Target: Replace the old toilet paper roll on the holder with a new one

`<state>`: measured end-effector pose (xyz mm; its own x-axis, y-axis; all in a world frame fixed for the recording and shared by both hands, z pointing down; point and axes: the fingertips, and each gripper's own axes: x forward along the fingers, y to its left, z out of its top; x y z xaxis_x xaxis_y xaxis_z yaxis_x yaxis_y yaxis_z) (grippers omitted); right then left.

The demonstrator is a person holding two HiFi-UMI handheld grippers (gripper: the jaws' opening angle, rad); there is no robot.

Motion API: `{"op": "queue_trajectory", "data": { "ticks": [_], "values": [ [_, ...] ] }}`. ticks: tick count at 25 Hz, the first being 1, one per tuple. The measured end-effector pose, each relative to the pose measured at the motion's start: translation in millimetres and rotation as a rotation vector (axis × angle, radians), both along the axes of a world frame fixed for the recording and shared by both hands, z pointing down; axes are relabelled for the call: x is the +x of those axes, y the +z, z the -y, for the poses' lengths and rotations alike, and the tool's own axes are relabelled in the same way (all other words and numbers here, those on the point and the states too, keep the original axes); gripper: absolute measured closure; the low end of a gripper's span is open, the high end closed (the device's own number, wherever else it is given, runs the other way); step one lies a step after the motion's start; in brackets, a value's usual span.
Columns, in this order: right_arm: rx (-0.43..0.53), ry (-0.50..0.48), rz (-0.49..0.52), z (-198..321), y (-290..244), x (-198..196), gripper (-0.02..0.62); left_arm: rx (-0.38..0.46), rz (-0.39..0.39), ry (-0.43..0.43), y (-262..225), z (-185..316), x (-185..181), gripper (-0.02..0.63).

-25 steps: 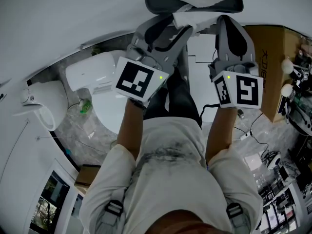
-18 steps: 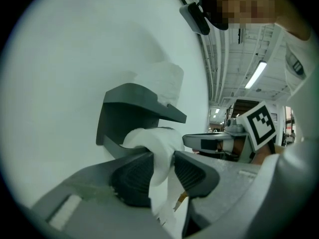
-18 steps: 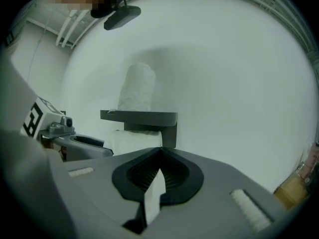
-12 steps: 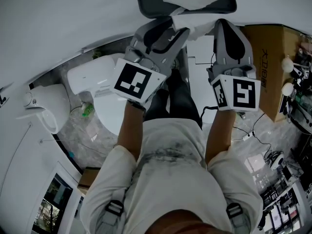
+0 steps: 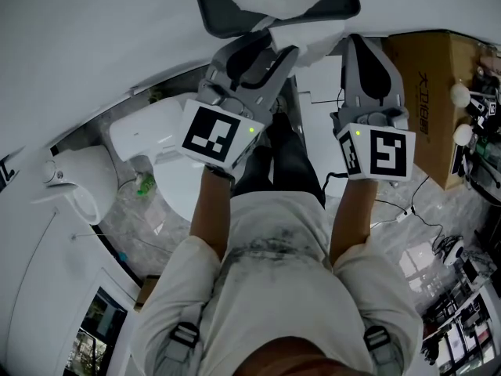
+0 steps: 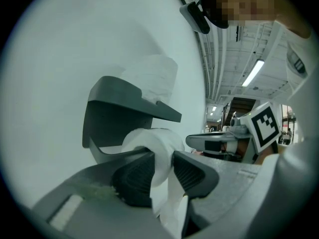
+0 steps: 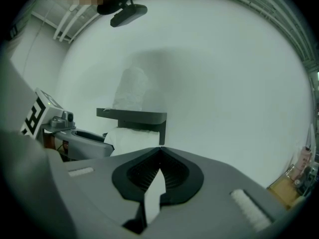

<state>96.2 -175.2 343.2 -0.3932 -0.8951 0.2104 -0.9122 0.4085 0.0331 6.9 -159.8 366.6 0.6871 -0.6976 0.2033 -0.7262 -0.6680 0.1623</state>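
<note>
Toilet paper roll (image 6: pixel 155 146) is sitting on the wall holder (image 6: pixel 112 118), under its shelf, with the left gripper (image 6: pixel 162 169) clamping onto it.

The left gripper's jaws have just been closing and are now pressing the soft roll from both sides, about half open. Just to the right, the right gripper (image 7: pixel 160 153) is pinching a loose paper strip (image 7: pixel 152 195) with its jaws fully together. A spare roll (image 6: pixel 152 78) is resting on the shelf above. The grip suggests the old roll is about to be pulled off, and the swap is not yet done.
</note>
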Motion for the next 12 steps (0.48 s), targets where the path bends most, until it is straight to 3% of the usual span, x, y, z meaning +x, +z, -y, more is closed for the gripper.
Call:
{"op": "queue_trajectory", "data": {
  "ticks": [12],
  "values": [
    [0.004,0.026,-0.010,-5.6,-1.8,8.9,0.595,0.002,-0.006,0.006,-3.9,7.3,14.5,0.476]
  ]
}}
